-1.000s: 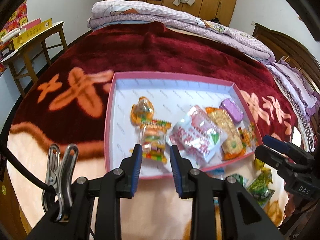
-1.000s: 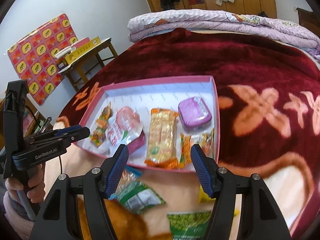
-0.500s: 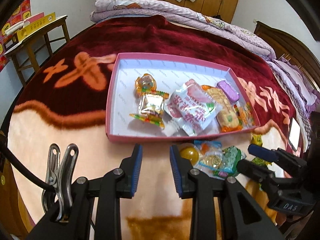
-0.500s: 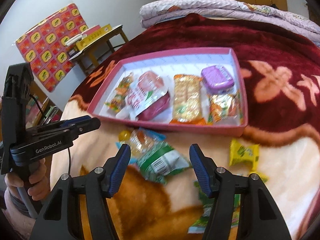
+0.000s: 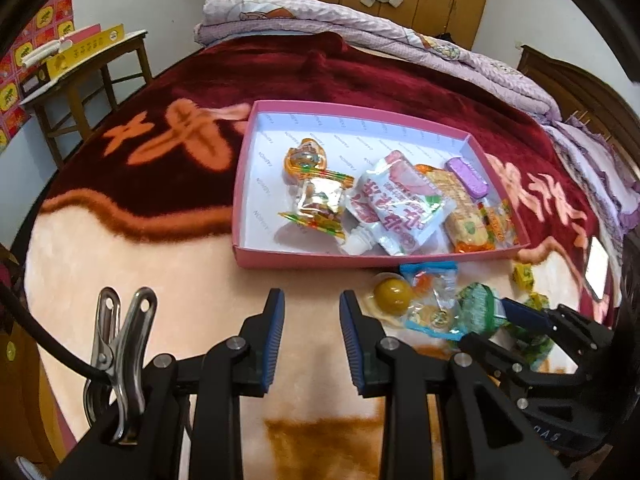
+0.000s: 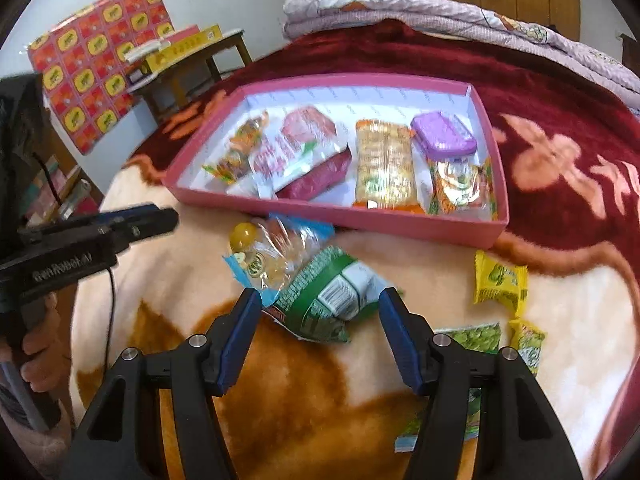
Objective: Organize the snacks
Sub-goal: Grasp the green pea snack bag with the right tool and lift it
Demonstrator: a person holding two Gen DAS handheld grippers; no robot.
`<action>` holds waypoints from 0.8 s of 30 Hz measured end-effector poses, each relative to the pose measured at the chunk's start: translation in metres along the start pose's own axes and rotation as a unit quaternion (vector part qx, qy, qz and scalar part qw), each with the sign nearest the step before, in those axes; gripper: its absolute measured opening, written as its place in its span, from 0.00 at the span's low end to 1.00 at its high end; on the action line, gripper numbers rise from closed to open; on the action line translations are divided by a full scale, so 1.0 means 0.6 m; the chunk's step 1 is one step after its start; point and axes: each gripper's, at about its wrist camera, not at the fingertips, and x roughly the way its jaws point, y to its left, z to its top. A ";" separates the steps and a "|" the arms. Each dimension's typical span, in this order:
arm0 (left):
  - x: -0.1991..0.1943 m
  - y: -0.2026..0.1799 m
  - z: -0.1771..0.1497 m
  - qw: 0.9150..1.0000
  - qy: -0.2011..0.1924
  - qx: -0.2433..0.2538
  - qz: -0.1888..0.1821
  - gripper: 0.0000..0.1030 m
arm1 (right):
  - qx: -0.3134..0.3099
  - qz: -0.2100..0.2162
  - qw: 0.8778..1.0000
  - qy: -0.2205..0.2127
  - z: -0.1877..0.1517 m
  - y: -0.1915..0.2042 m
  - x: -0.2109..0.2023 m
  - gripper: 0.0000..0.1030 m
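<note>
A pink tray point(image 5: 304, 259) point(image 6: 400, 222) lies on the bed blanket and holds several snack packets. In front of it lie a green packet point(image 6: 332, 300) point(image 5: 478, 310), a clear blue-edged packet point(image 6: 276, 258) point(image 5: 432, 304) and a yellow jelly cup point(image 6: 243, 234) point(image 5: 393, 296). My right gripper point(image 6: 320, 312) is open, its fingers on either side of the green packet, not closed on it. My left gripper point(image 5: 312, 316) is open and empty above bare blanket, left of the loose snacks. Yellow packets point(image 6: 500, 280) lie to the right.
More green and yellow packets point(image 6: 476, 336) lie near the right gripper. A wooden side table point(image 5: 80, 64) with boxes stands left of the bed. Folded quilts point(image 5: 360, 24) lie at the far end. A phone point(image 5: 596, 272) lies at the right.
Both grippers have pulled back from the tray toward the near blanket. The right gripper has come down around the green packet.
</note>
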 end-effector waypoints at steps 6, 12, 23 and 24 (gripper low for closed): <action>-0.010 0.008 -0.009 0.998 -0.010 0.010 0.062 0.29 | 0.015 -0.008 1.000 0.002 0.004 -0.004 0.026 0.62; -0.021 0.043 -0.011 0.997 -0.004 -0.013 0.074 0.29 | 0.011 -0.038 0.999 -0.010 0.000 -0.004 0.024 0.47; -0.007 0.017 -0.019 0.997 0.024 -0.018 0.071 0.29 | 0.012 -0.048 0.998 -0.024 -0.009 -0.028 0.011 0.46; -0.003 0.012 -0.017 0.997 0.026 -0.021 0.062 0.29 | 0.016 -0.049 0.998 -0.027 -0.010 -0.033 0.010 0.46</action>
